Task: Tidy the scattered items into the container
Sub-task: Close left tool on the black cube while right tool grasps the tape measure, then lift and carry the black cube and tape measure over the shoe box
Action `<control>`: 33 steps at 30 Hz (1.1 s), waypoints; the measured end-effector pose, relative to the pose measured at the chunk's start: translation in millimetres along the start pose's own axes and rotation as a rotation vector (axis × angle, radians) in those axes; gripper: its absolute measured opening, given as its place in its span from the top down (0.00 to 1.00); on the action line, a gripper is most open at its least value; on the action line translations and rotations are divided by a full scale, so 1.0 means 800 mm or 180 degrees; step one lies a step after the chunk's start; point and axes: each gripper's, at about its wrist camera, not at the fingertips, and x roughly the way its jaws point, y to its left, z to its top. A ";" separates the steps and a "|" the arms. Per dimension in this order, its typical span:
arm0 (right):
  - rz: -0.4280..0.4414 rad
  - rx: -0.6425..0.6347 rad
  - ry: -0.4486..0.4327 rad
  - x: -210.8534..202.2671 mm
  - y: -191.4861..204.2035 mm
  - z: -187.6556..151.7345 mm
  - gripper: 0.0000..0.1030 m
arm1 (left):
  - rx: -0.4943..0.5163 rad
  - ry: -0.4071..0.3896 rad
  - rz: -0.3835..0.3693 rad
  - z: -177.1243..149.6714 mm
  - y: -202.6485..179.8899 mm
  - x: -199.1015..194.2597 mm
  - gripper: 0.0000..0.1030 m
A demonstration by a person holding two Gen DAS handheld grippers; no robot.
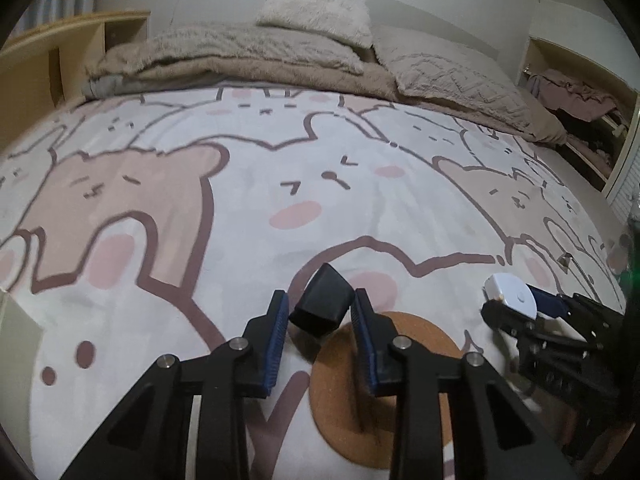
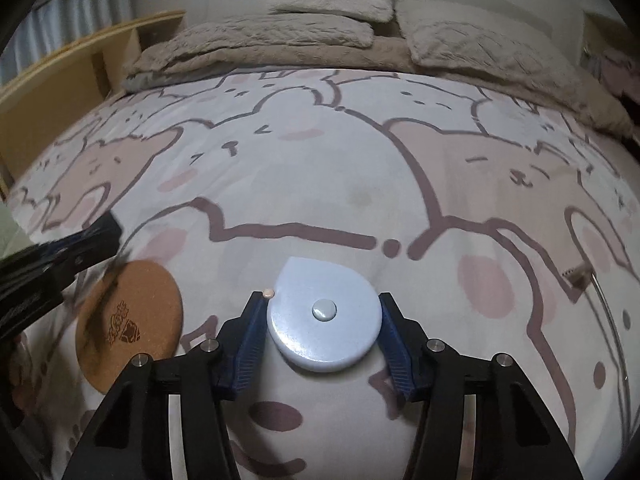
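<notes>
My left gripper [image 1: 320, 308] is shut on a small black box-shaped item [image 1: 322, 304] and holds it above the bed, over a round cork coaster [image 1: 384, 392]. My right gripper [image 2: 323, 308] is shut on a pale blue round tape measure [image 2: 324, 316] with a centre button. The right gripper with the tape measure also shows in the left wrist view [image 1: 512, 300] at the right. The coaster [image 2: 128, 320] lies flat on the bedsheet to the left in the right wrist view, with the left gripper [image 2: 80, 248] above it. No container is clearly in view.
The bed has a cartoon bear sheet [image 1: 280, 184], with beige blankets and pillows [image 1: 320, 12] at its far end. A wooden shelf [image 1: 60, 52] stands at left, an open cupboard with clothes [image 1: 576, 104] at right. A small connector with a thin cable [image 2: 576, 276] lies at right.
</notes>
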 end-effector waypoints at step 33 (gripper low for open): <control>0.0226 0.0164 -0.0348 -0.074 0.009 -0.012 0.46 | 0.0052 -0.0291 -0.0024 -0.015 -0.018 -0.088 0.72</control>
